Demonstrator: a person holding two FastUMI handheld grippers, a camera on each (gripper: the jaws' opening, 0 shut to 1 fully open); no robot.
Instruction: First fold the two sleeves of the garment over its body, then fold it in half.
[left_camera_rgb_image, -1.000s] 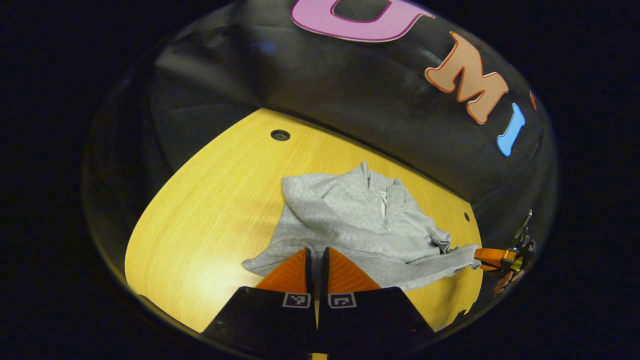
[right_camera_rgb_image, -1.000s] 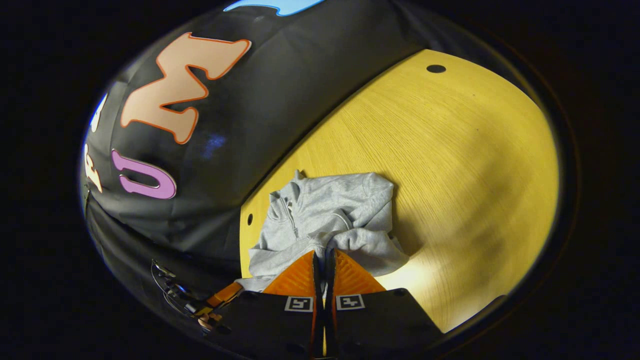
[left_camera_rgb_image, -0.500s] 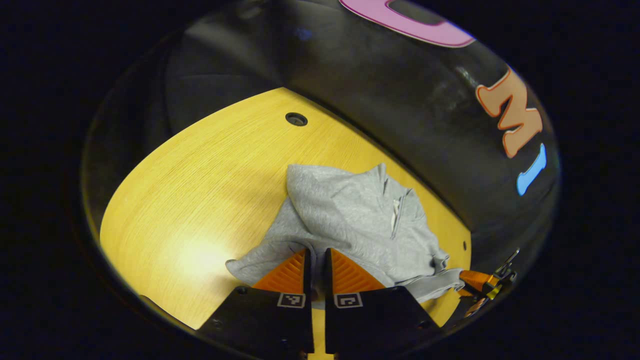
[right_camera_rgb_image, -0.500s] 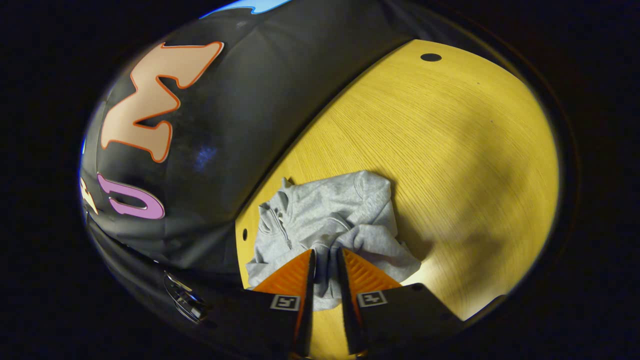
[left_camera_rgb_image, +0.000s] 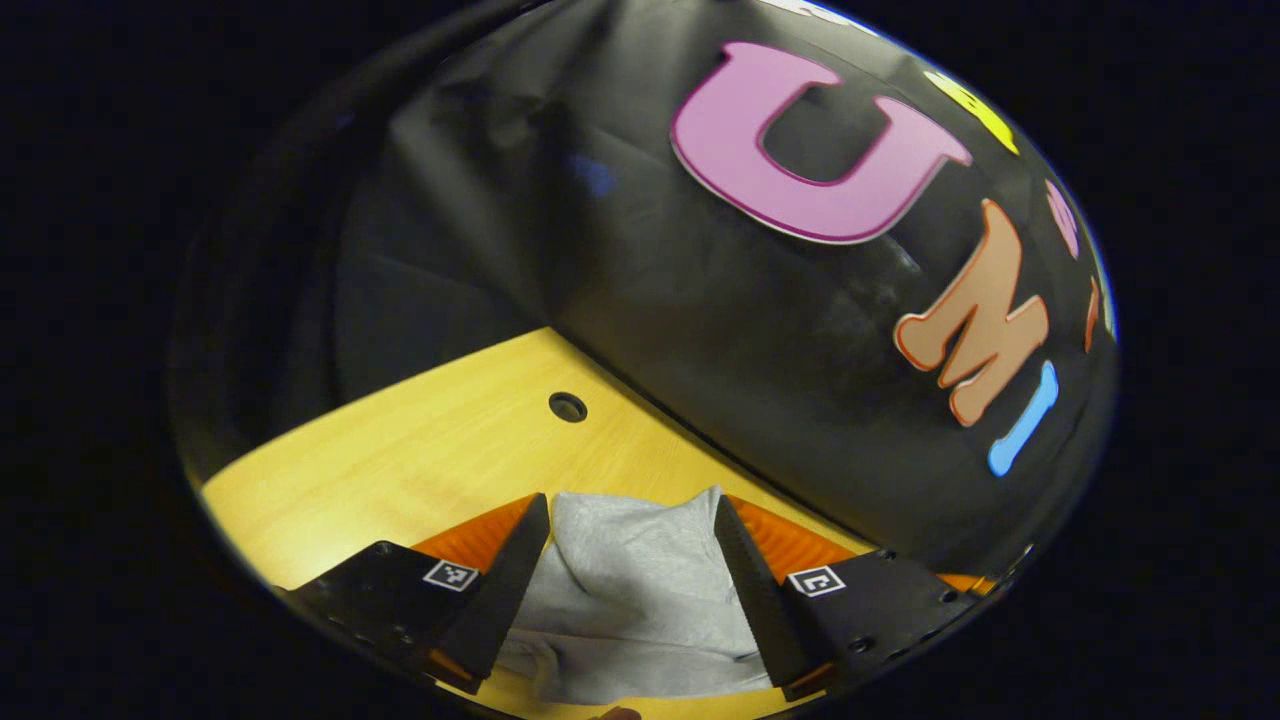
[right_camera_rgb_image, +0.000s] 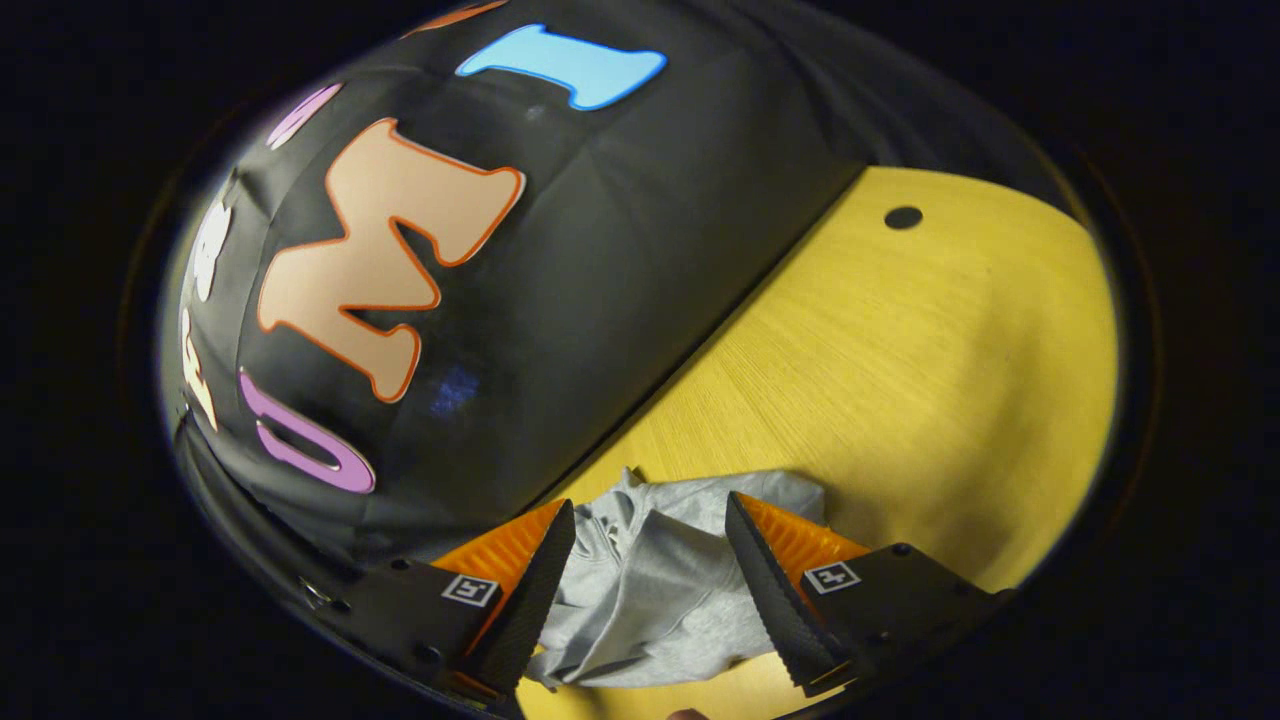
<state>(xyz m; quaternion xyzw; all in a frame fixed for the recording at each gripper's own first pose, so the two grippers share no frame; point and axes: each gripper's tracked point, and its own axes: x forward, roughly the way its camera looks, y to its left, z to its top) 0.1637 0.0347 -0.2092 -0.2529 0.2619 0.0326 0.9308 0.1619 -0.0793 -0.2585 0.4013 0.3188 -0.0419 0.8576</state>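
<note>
While the soft grey zip-neck garment (left_camera_rgb_image: 630, 590) lies bunched on the yellow wooden table (right_camera_rgb_image: 900, 370), left gripper (left_camera_rgb_image: 632, 515) and right gripper (right_camera_rgb_image: 650, 515) gape wide above it

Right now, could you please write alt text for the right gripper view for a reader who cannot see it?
The right gripper is open, its fingers spread on either side of a bunched grey sweatshirt lying on a yellow wooden table. A small round hole marks the table's far side, below the black cloth wall.
</note>
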